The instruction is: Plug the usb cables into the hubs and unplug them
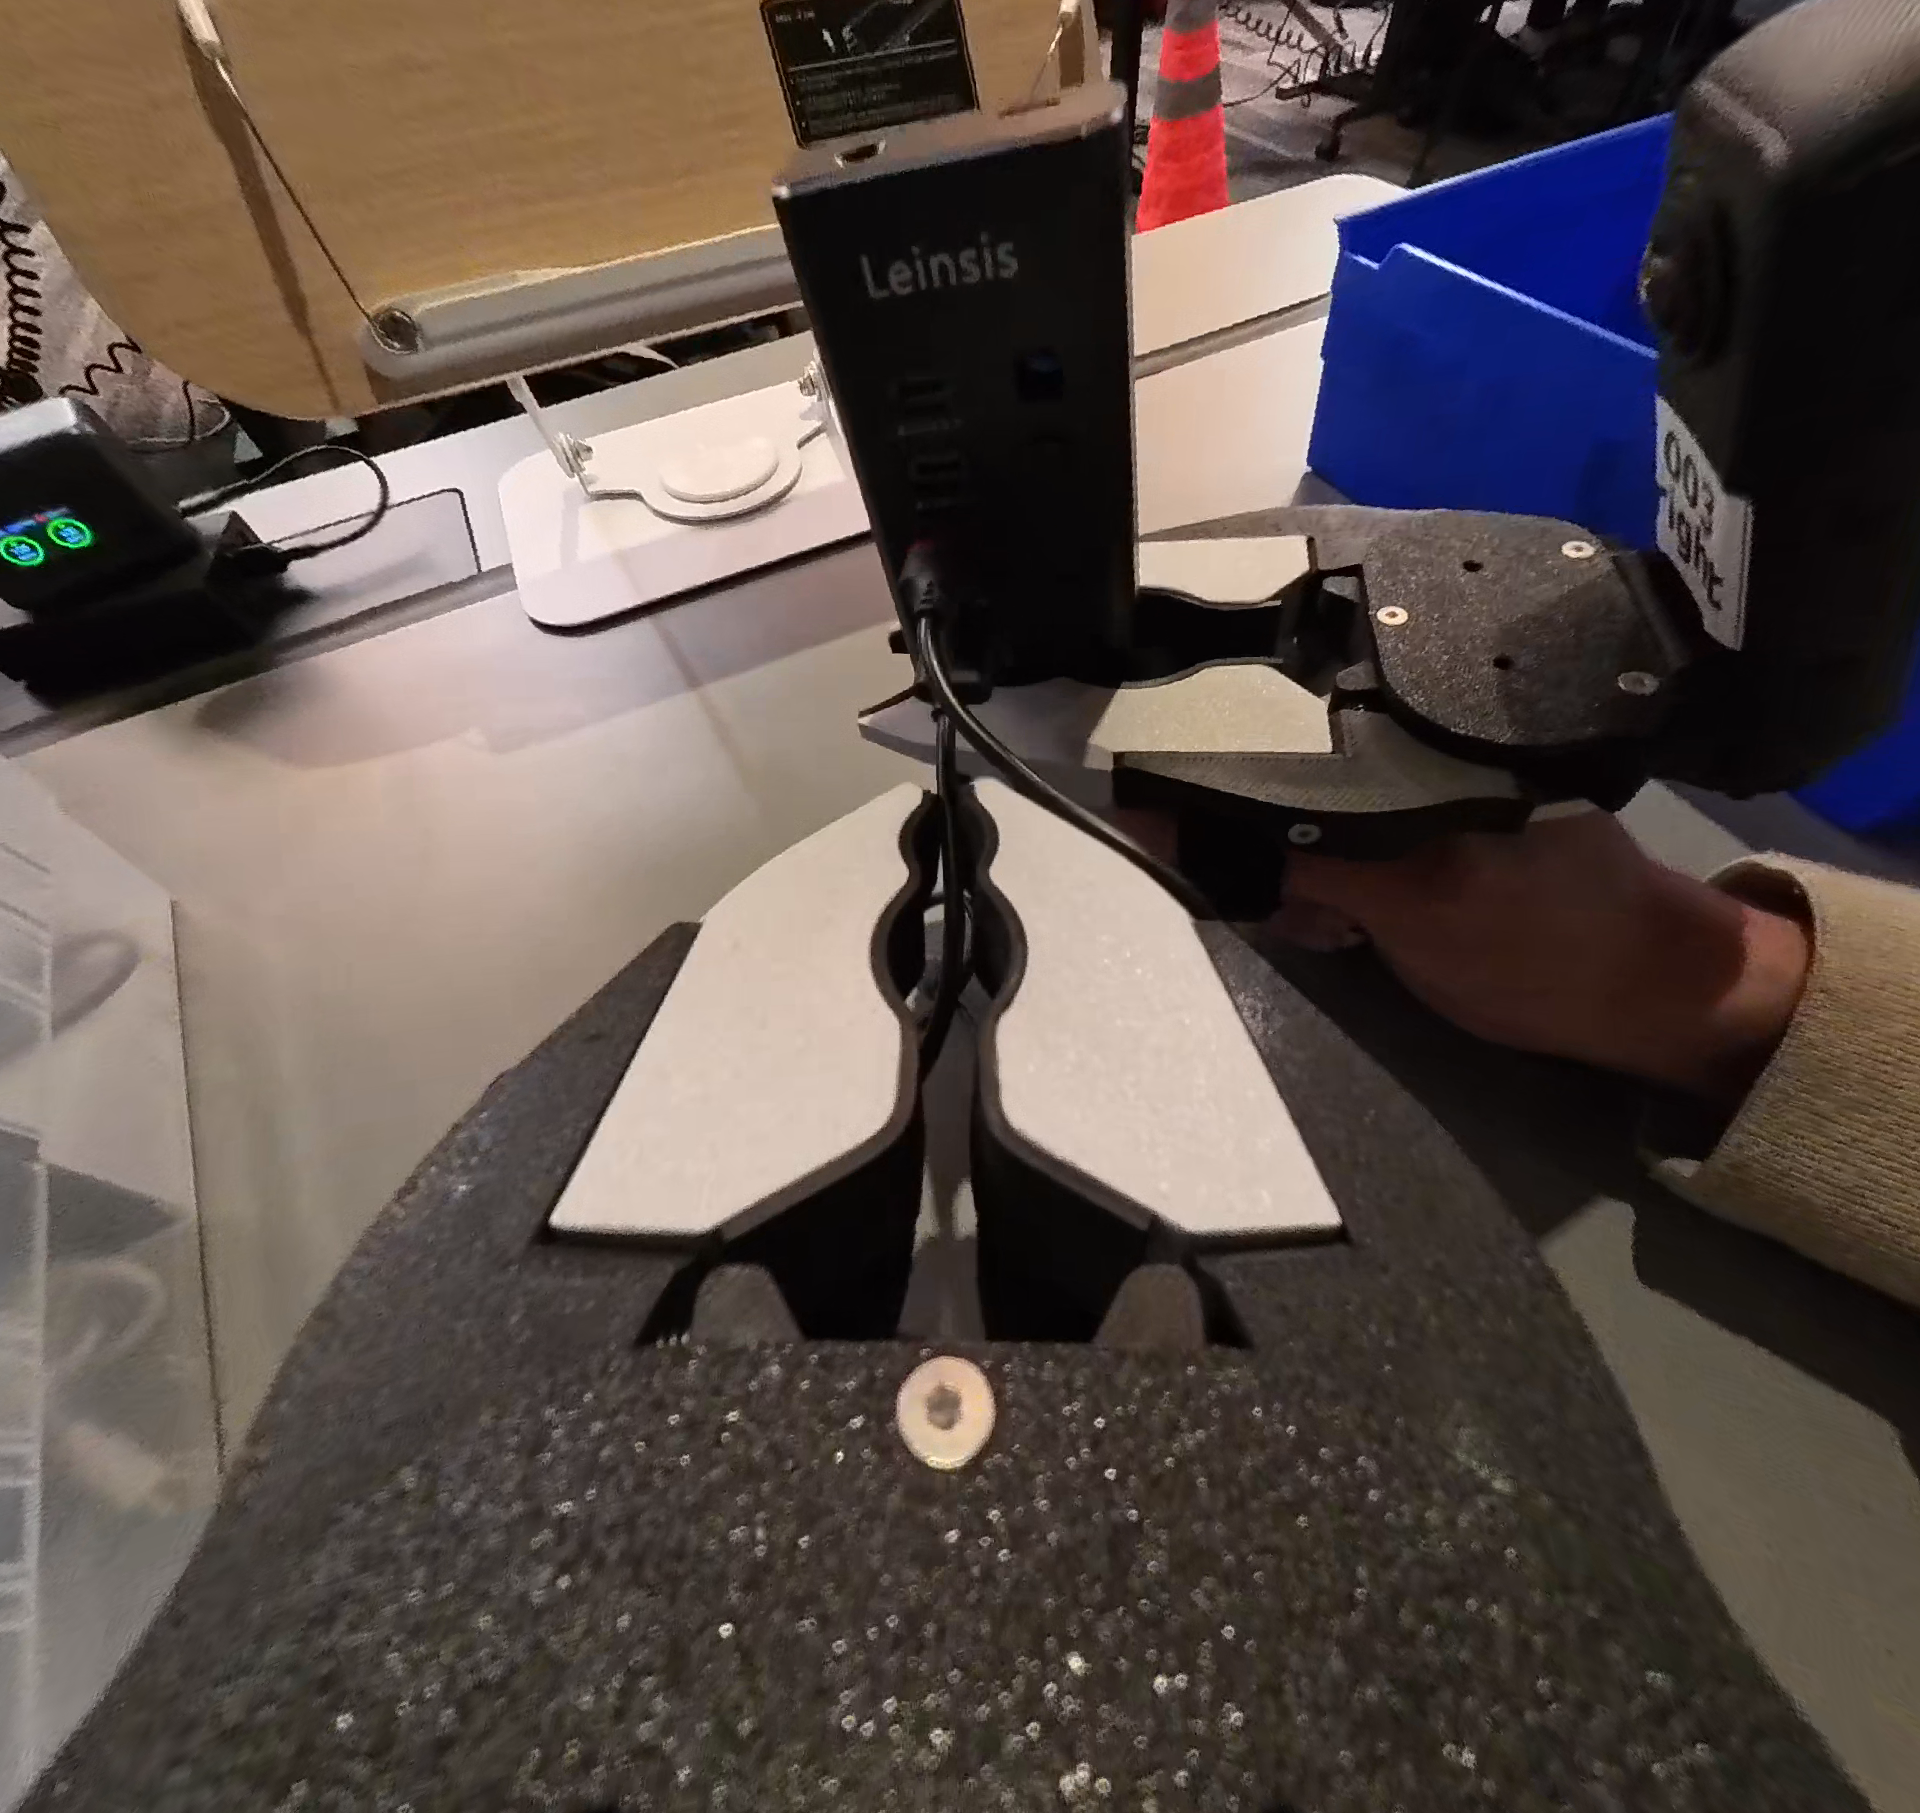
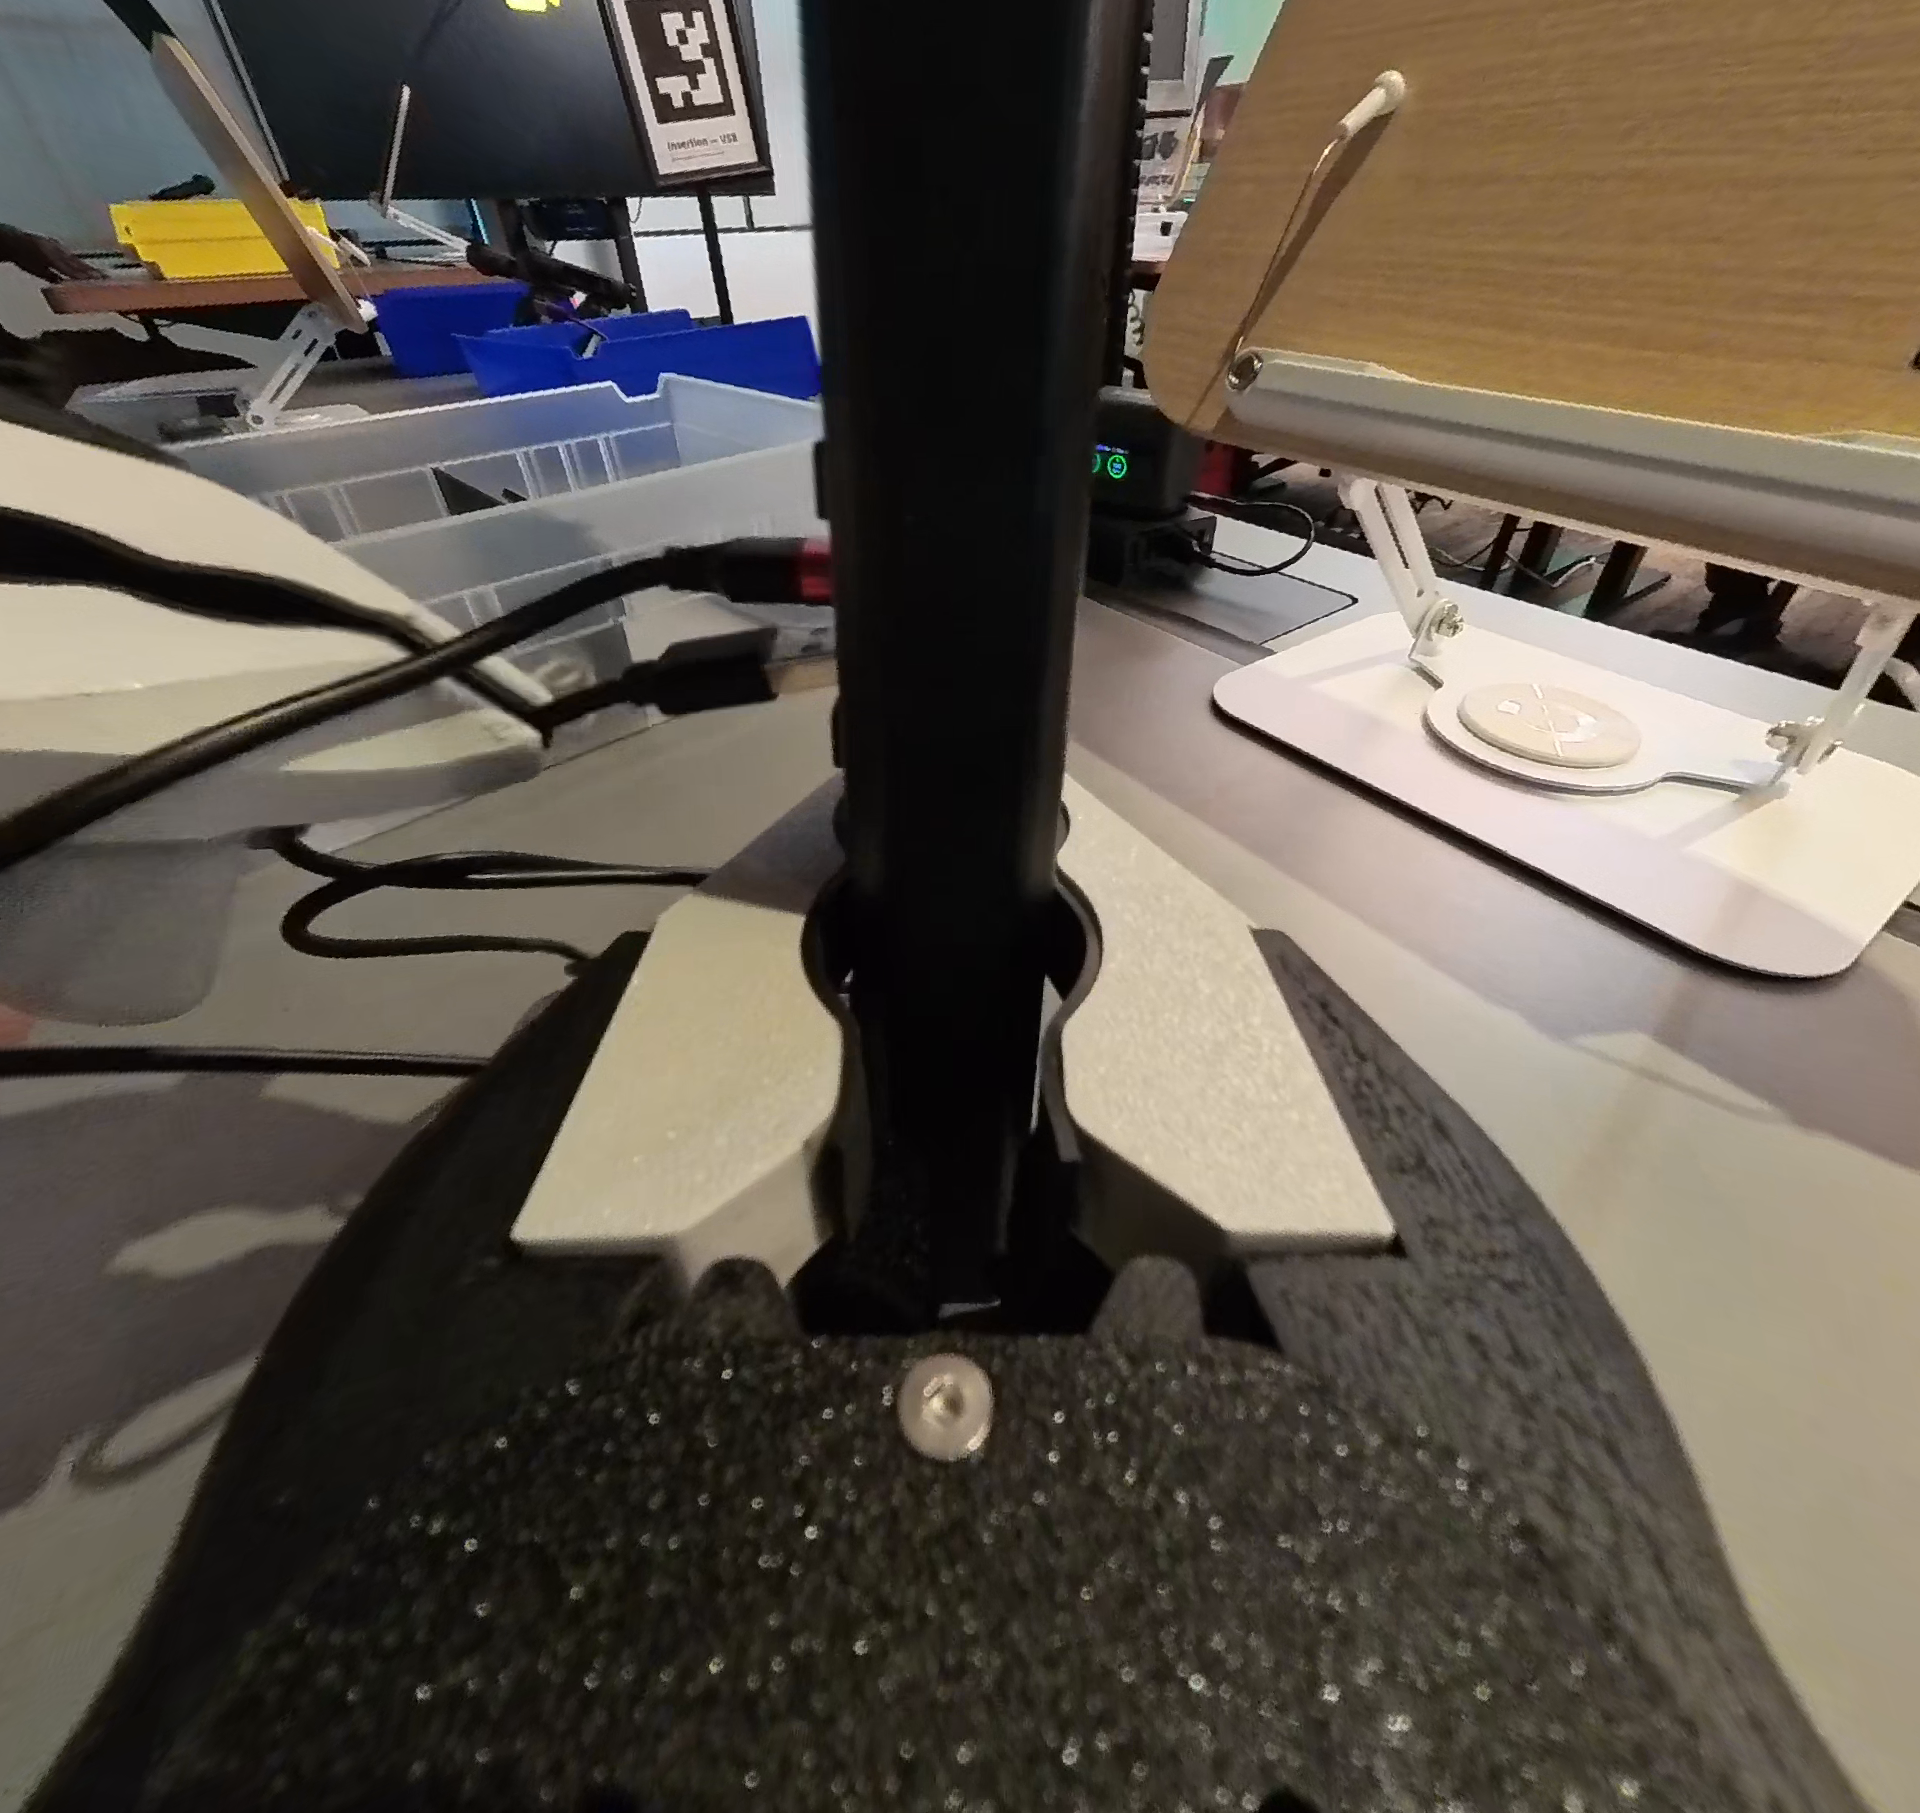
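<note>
The black hub (image 1: 961, 392) stands upright on the grey table (image 1: 436, 828), its port face turned toward my left wrist camera. A red-collared plug (image 1: 923, 568) sits in one of its lowest ports, and in my right wrist view that same plug (image 2: 774, 568) meets the hub's (image 2: 956, 413) side, with a second black plug (image 2: 707, 677) just below it; I can't quite tell from either view whether that one is seated. From the red-collared plug a black cable (image 1: 945, 890) drops toward me and runs between the fingers of my left gripper (image 1: 945, 807), which are drawn nearly together, pinching the cable at the tips. My right gripper (image 2: 951, 890) comes in from the side, its grey pads (image 2: 717, 1067) clamped on the hub's lower body, a sleeved hand (image 1: 1538, 942) beneath it in the left view. Beyond the hub sits a wooden-panelled stand (image 1: 582, 101) on a white base, a blue bin (image 1: 1475, 350) to the right, an orange cone (image 1: 1184, 70) farther back, and a small device with green lights (image 1: 73, 527) to the left.
</note>
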`<state>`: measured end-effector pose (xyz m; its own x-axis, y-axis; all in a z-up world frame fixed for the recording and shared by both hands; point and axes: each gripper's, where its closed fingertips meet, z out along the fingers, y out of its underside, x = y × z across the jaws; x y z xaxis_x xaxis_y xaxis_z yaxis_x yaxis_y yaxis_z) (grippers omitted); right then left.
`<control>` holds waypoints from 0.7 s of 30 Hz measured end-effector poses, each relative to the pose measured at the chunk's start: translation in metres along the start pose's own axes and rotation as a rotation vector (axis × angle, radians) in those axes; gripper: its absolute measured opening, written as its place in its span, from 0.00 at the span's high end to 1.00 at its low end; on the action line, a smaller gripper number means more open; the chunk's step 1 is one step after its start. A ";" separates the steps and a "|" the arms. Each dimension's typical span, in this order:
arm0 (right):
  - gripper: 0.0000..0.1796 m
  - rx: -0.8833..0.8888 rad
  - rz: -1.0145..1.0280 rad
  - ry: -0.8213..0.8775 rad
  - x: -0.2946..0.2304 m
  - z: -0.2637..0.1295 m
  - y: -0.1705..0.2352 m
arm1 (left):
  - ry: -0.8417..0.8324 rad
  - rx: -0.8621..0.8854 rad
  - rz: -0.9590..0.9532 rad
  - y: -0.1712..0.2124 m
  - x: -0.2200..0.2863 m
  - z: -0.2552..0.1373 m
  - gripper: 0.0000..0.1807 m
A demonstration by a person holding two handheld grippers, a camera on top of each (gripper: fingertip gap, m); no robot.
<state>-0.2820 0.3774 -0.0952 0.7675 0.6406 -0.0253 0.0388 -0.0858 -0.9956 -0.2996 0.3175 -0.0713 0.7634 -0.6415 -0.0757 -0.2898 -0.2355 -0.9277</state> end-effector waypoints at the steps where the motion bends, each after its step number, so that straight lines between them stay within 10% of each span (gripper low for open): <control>1: 0.85 0.000 0.004 -0.004 0.000 0.000 0.000 | -0.003 0.001 0.002 -0.001 0.000 0.000 0.99; 21: 0.85 0.003 0.014 -0.024 -0.003 0.000 0.000 | 0.043 -0.079 -0.004 0.008 -0.002 0.003 0.98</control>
<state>-0.2843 0.3759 -0.0947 0.7525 0.6573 -0.0414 0.0260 -0.0926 -0.9954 -0.3018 0.3193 -0.0796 0.7398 -0.6706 -0.0549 -0.3330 -0.2940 -0.8959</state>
